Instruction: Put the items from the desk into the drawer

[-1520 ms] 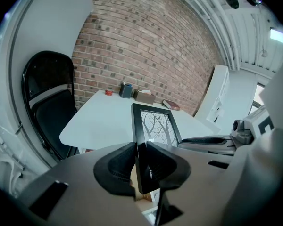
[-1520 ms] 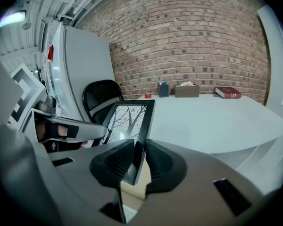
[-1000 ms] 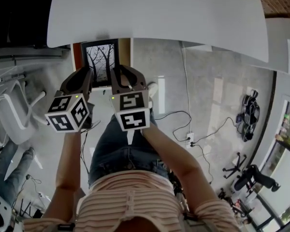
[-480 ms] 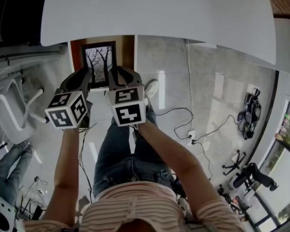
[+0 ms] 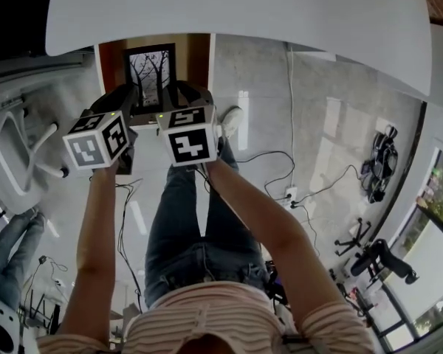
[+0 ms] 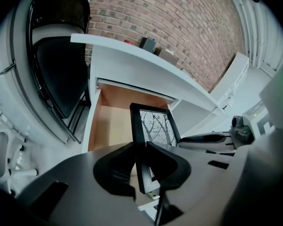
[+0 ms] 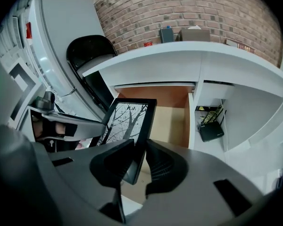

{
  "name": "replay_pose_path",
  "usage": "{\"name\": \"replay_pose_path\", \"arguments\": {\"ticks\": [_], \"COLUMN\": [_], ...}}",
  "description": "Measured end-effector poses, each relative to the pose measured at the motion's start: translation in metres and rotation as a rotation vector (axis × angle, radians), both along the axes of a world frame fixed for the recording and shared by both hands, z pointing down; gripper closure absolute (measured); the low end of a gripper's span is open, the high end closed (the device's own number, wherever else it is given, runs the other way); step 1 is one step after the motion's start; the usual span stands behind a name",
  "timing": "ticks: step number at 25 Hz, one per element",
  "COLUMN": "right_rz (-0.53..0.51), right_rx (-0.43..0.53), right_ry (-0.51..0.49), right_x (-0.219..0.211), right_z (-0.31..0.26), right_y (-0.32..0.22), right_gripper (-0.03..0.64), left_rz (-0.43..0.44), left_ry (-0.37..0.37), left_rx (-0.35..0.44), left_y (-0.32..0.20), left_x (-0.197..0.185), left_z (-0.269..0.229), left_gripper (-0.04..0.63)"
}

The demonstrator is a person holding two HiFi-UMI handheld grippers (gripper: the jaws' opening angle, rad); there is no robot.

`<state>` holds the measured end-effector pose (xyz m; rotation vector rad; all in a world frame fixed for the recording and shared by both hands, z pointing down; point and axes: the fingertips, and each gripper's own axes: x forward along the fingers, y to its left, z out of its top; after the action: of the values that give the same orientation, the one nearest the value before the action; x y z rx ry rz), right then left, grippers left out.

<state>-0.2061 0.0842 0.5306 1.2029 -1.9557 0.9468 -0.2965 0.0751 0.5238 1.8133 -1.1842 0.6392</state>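
A black-framed picture of bare trees [image 5: 149,76] is held level over the open wooden drawer [image 5: 198,56] under the white desk [image 5: 244,13]. My left gripper [image 5: 125,98] is shut on the frame's left edge [image 6: 140,149]. My right gripper [image 5: 183,98] is shut on the frame's right edge [image 7: 140,140]. In the left gripper view the picture [image 6: 155,126] reaches over the drawer's tan floor [image 6: 111,126]. In the right gripper view the picture [image 7: 127,121] tilts over the drawer [image 7: 172,114].
A white chair [image 5: 15,161] stands at the left and a black chair [image 7: 92,55] beside the desk. Cables and a power strip [image 5: 292,209] lie on the floor. A black router [image 7: 210,126] sits under the desk. Small items [image 7: 179,34] stand on the desktop.
Both grippers have carried the picture frame forward, farther over the open drawer, and the desk edge has come closer in the head view.
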Motion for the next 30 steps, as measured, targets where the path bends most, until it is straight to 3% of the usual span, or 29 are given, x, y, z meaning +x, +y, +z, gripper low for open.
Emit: {"name": "replay_pose_path", "arguments": {"ticks": [14, 18, 23, 30], "right_rz": [0.016, 0.027, 0.038, 0.059], "right_rx": [-0.061, -0.074, -0.085, -0.096], "right_ry": [0.047, 0.060, 0.075, 0.091], "right_x": [0.000, -0.002, 0.003, 0.008], "right_z": [0.055, 0.068, 0.082, 0.101], "right_y": [-0.030, -0.035, -0.042, -0.055], "right_gripper": [0.532, 0.532, 0.532, 0.532], "left_rz": [-0.004, 0.000, 0.000, 0.002], "left_ry": [-0.018, 0.024, -0.032, -0.036], "left_rx": [-0.044, -0.046, -0.068, -0.071], "left_y": [-0.032, -0.038, -0.048, -0.060], "left_x": [-0.002, -0.001, 0.000, 0.005], "left_z": [0.052, 0.075, 0.076, 0.099], "left_gripper": [0.517, 0.517, 0.517, 0.517]}}
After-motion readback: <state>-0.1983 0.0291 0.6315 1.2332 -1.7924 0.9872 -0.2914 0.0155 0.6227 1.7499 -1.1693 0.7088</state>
